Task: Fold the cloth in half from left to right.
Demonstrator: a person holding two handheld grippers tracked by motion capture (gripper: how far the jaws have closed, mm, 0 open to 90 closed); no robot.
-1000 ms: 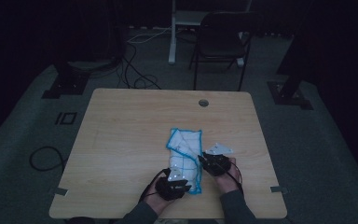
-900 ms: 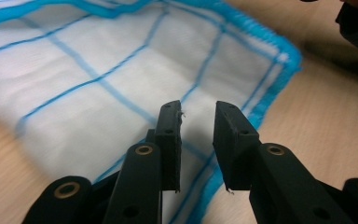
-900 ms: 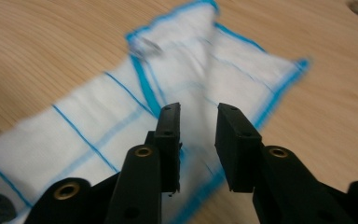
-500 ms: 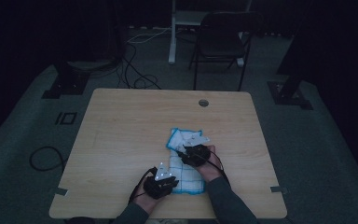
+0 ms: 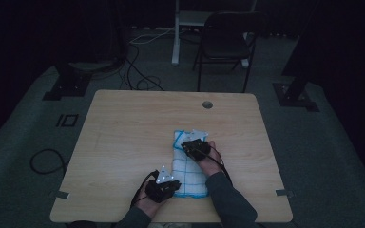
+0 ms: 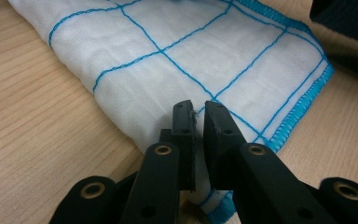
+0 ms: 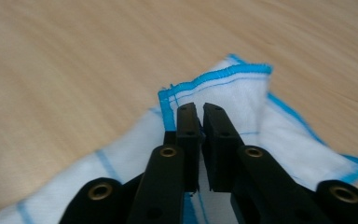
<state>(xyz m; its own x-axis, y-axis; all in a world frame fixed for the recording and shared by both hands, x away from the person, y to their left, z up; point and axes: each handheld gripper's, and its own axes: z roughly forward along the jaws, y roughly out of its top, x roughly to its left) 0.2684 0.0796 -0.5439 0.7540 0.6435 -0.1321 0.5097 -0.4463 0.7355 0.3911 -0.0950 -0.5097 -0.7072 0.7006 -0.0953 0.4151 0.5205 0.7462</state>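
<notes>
A white cloth (image 5: 189, 168) with a blue grid and blue hem lies folded on the wooden table (image 5: 123, 142), near its front edge. My right gripper (image 5: 195, 147) is at the cloth's far end, shut on a raised hemmed corner (image 7: 214, 84). My left gripper (image 5: 164, 185) sits at the cloth's near left corner. Its jaws are shut just over the flat cloth (image 6: 191, 56), with nothing visibly between them. A dark sleeve (image 6: 349, 32) shows at the top right of the left gripper view.
The table has a round cable hole (image 5: 207, 104) near its far edge. Behind the table stand a dark chair (image 5: 225, 45) and a desk leg (image 5: 176, 33). Cables (image 5: 138, 71) lie on the floor, and stand feet (image 5: 294, 95) flank the table.
My left gripper slid off the cloth's middle toward its near left corner. My right gripper moved left and forward from the cloth's right side onto its far end, and the cloth now lies narrower.
</notes>
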